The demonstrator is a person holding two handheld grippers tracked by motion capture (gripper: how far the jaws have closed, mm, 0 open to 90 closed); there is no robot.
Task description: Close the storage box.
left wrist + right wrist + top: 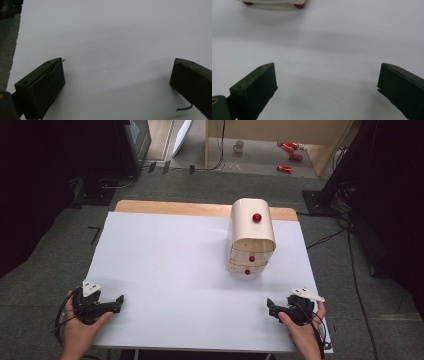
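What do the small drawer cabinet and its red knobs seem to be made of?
The drawer cabinet looks like pale bent plywood or thin wood with a smooth matt finish: cream tone, curved top, thin drawer edges showing on its front. The red knobs look like glossy painted wood or plastic beads, since one shows a small highlight; which of the two cannot be told.

On the floor behind the table [165, 270] stand a mug [239, 146] and some red cans [290, 154].
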